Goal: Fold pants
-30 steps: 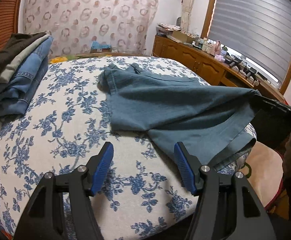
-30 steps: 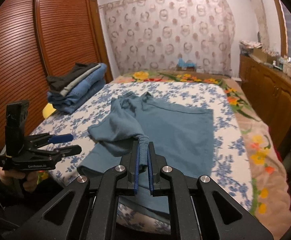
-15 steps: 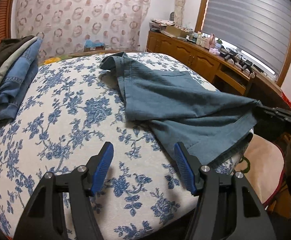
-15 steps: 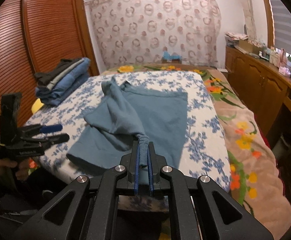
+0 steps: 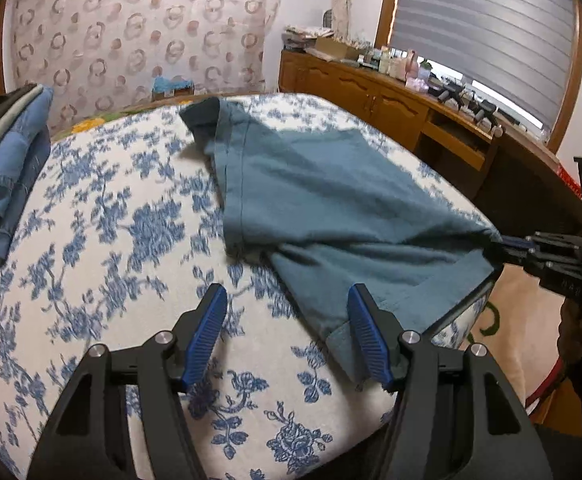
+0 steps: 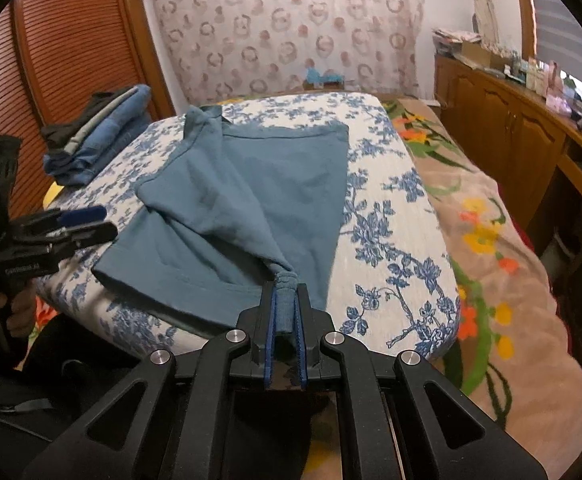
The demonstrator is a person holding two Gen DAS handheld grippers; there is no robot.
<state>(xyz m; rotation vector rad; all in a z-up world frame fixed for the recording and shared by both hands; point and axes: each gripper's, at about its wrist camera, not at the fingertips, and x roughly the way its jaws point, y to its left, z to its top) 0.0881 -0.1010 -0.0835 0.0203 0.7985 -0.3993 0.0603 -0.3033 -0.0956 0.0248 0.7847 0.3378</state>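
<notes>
At the far left of the bed (image 6: 407, 216), a stack of folded clothes (image 6: 99, 136) sits near the louvred wardrobe doors (image 6: 51, 64): denim at the bottom, something grey and something dark on top, though the left wrist view cuts the pile off at the frame edge. The bed wears a white cover printed with blue flowers.

The left tongs (image 5: 287, 332) hang over the near edge of the bed with their blue pads (image 5: 207, 332) well apart and nothing between them; the right pad overlaps the hem of the pants in the picture, but I can't tell if it touches. The hand holding them (image 6: 7, 308) is mostly lost in shadow.

The teal pants (image 6: 259, 192) lie spread across the middle of the bed, waistband toward the curtain (image 6: 287, 28), one leg bunched and drawn toward the near edge. The right tongs (image 6: 285, 320) have that gathered hem between nearly closed pads, which have just been easing apart a little; cloth is visibly still pinched between them. What lies under the tongs is hidden.

To the right, a floral blanket (image 6: 503, 248) drapes the bedside, and a wooden sideboard (image 6: 507, 132) carries small clutter too blurred to name.
</notes>
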